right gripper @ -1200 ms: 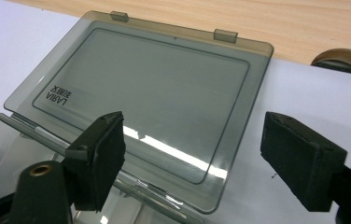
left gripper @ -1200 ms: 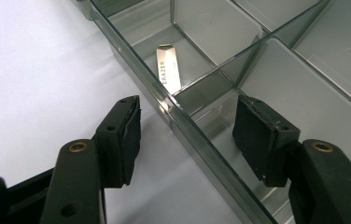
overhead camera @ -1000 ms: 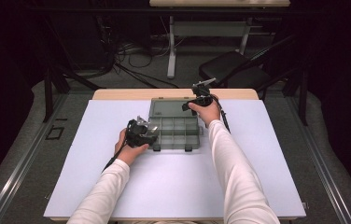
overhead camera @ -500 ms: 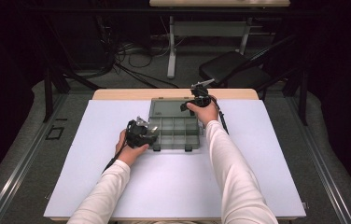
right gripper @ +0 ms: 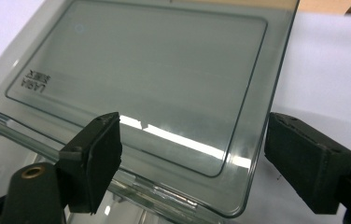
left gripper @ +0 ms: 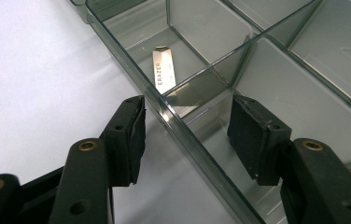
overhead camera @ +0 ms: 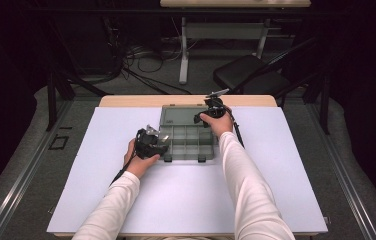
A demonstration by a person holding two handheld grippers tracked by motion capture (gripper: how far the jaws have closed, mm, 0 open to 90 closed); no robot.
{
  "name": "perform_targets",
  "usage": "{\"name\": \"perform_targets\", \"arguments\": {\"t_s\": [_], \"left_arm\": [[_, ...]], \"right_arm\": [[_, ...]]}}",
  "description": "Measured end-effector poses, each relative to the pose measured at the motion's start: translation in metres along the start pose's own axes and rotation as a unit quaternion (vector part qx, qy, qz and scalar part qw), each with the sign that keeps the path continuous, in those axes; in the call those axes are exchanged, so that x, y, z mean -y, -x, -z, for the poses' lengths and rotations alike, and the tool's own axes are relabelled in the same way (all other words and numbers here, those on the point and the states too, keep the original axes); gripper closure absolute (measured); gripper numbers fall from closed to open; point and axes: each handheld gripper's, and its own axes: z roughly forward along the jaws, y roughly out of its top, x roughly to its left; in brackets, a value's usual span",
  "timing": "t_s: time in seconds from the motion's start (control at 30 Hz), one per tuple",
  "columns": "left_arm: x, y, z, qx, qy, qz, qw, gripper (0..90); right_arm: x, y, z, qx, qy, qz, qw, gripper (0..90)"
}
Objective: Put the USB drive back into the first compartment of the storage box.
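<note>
A smoky clear plastic organizer box [overhead camera: 188, 141] with several compartments sits mid-table, its lid [overhead camera: 183, 116] swung open toward the far side. My left gripper [overhead camera: 152, 141] is at the box's near left corner. In the left gripper view it [left gripper: 187, 121] is open, its jaws straddling the box's outer wall [left gripper: 173, 123] without touching it. A small metal strip [left gripper: 163, 70] printed "ERAZER" lies in the compartment beyond. My right gripper [overhead camera: 211, 111] is at the lid's right end. It [right gripper: 192, 135] is open around the lid's [right gripper: 141, 70] corner, one jaw above each side.
The box rests on a white sheet [overhead camera: 186, 195] that covers a wooden table [overhead camera: 126, 101]. A black chair [overhead camera: 248, 75] and a table leg with cables [overhead camera: 183, 55] stand on the floor beyond the far edge.
</note>
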Motion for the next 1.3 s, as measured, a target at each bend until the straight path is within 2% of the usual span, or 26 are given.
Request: {"name": "perform_targets", "arguments": {"t_s": [0.13,0.47,0.6,1.07,1.17,1.2,1.3], "left_arm": [[0.0001,-0.0005,0.0000,0.004,0.000,0.003,1.0000,45.9],[0.0003,-0.0007,-0.0001,0.005,0.000,0.005,1.0000,45.9],[0.0005,-0.0005,-0.0002,0.004,0.001,0.005,1.0000,46.0],[0.0009,-0.0008,-0.0009,0.002,0.005,0.006,1.0000,45.9],[0.0009,-0.0011,-0.0011,0.003,0.006,0.006,1.0000,45.8],[0.0009,-0.0013,-0.0011,0.003,0.006,0.005,1.0000,45.9],[0.0010,-0.0013,-0.0012,0.004,0.007,0.007,1.0000,45.8]], "right_arm": [[0.0036,0.0043,-0.0033,-0.008,0.002,-0.013,0.9999,18.7],[0.0061,0.0083,-0.0048,-0.020,0.007,-0.021,0.9995,18.7],[0.0075,0.0102,-0.0051,-0.018,0.010,-0.025,0.9995,18.7],[0.0063,0.0073,-0.0073,-0.004,0.009,-0.015,0.9998,16.6],[0.0061,0.0057,-0.0086,-0.003,0.012,-0.018,0.9998,15.5],[0.0049,0.0048,-0.0078,0.003,0.001,-0.018,0.9998,15.5],[0.0052,0.0052,-0.0084,-0.001,0.006,-0.022,0.9997,15.3]]}}
